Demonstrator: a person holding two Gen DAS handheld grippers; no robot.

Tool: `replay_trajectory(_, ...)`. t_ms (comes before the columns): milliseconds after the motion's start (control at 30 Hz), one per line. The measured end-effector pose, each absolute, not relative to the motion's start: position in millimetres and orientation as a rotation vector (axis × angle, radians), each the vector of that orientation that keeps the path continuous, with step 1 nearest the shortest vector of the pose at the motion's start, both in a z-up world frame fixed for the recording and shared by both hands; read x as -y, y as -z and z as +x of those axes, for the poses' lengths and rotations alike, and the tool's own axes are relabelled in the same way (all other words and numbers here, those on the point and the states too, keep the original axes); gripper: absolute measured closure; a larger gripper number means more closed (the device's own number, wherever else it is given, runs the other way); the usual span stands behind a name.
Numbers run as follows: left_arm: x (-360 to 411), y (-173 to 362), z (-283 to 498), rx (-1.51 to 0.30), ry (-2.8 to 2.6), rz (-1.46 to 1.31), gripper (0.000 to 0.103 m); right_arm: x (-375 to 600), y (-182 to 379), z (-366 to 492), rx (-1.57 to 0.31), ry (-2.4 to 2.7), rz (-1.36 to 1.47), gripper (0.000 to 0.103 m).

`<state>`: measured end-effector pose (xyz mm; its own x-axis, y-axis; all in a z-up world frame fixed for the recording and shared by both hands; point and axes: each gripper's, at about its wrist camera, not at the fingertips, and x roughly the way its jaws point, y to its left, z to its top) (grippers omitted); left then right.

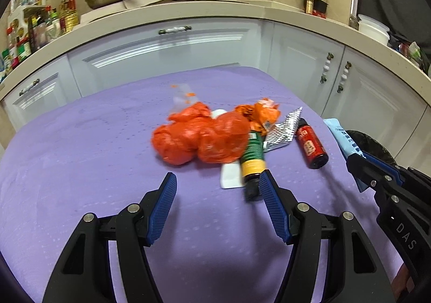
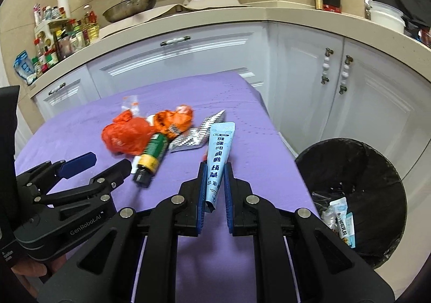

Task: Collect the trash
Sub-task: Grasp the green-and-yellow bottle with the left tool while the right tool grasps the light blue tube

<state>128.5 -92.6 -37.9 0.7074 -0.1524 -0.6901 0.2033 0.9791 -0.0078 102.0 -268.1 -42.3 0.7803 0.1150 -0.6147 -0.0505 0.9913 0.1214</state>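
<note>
The right gripper (image 2: 215,168) is clenched on a blue sachet (image 2: 219,157), whose long axis runs along the fingers. The bin (image 2: 377,168) lies lower and right of it, off the table (image 2: 256,157) edge. The left gripper (image 1: 216,182) stands released, a green bottle (image 1: 252,160) touching its right finger.

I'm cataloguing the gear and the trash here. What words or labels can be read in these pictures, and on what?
"DAS": on the right gripper body.
"GenRobot.AI": on the left gripper body.
Light blue sachet held by the right gripper: printed characters, upside down, not readable.
Red bottle, green bottle, orange wrapper: labels too blurred.
</note>
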Motion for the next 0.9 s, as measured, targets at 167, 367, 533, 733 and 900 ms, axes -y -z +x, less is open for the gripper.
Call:
replay_trajectory(167,109,44,137,-0.792,0.214,0.086,0.041,282,43,107,-0.668,-0.078,0.111,0.091)
replay_trajectory(367,122,53,146,-0.852,0.23,0.115,0.061,294,47,113,-0.678,-0.078,0.132,0.091)
replay_trajectory(533,125,55,145,-0.861,0.245,0.128,0.079,299,50,116,-0.688,-0.08,0.143,0.091)
replay_trajectory(733,121,49,138,-0.819,0.258,0.11,0.079,300,50,114,-0.681,-0.08,0.141,0.091)
replay_trajectory(900,113,37,125,-0.753,0.251,0.104,0.079,297,46,108,-0.664,-0.084,0.136,0.091)
